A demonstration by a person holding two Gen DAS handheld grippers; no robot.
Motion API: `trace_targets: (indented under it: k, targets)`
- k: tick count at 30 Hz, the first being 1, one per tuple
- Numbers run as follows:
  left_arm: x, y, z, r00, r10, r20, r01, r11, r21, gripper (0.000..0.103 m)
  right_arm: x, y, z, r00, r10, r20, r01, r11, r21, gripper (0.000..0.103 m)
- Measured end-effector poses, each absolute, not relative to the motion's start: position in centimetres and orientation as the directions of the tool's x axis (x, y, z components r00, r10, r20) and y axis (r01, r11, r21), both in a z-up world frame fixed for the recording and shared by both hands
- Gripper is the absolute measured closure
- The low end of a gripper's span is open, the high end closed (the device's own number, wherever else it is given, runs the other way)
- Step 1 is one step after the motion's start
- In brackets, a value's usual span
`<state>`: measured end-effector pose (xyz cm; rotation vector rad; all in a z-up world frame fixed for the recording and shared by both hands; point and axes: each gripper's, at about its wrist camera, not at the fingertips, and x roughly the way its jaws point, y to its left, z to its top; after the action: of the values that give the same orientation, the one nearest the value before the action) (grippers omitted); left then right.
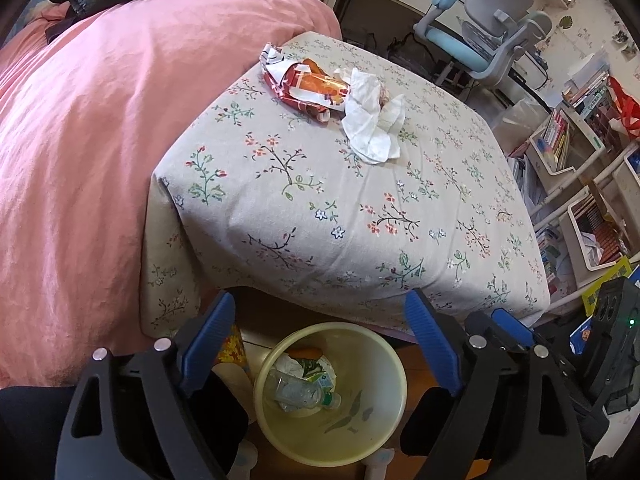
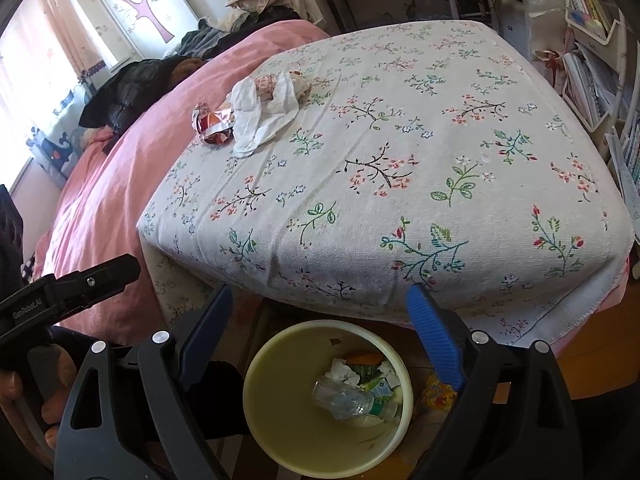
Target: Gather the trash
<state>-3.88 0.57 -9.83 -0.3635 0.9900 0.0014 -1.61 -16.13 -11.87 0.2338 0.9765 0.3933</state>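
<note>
bare cloth [image 2: 400,184] before trash [image 2: 256,116]

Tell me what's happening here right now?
Both claws, left and right, hang open and empty over the pale yellow bin, which already holds a plastic bottle and paper scraps. A red snack wrapper and crumpled tissue remain on the floral-cloth table.

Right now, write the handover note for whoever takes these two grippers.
Left gripper: open, empty, over the bin.
Right gripper: open, empty, also over the bin.
Done: a plastic bottle, paper scraps and a green wrapper lie in the bin.
Left: the red snack wrapper and the white tissue, touching each other at the far side of the floral cloth.
</note>
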Motion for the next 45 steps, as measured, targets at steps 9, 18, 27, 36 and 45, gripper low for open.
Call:
trace_targets:
  k: [9, 18, 27, 36, 45]
  targets:
    - [-4.0, 0.5, -9.9, 0.555, -0.162, -0.816, -0.16, 0.942, -0.296, 0.019, -1.5, -16.0, -12.1, 0.493, 0.418, -0.763, -0.223, 0.908, 0.354, 0.017]
    - [-4.0, 0.4, -9.9, 0.552, -0.159, -0.819, -0.16, 0.943, -0.291, 0.018, -1.5, -15.6, -12.2, 0.489, 0.414, -0.768, -0.231, 0.91, 0.343, 0.017]
    - [-3.9, 0.4, -10.0, 0.548, -0.155, -0.822, -0.162, 0.945, -0.286, 0.017, -1.5, -15.3, -12.3, 0.484, 0.407, -0.775, -0.241, 0.913, 0.329, 0.016]
    - [-4.2, 0.6, -9.3, 0.561, -0.147, -0.815, -0.173, 0.942, -0.289, 0.017, 0.3, -14.9, -10.7, 0.502, 0.421, -0.755, -0.25, 0.907, 0.339, 0.015]
    - [-1.2, 1.7, -6.0, 0.624, -0.087, -0.777, -0.166, 0.956, -0.24, 0.017, 8.5, -11.7, -7.0, 0.465, 0.366, -0.806, -0.38, 0.905, 0.192, 0.014]
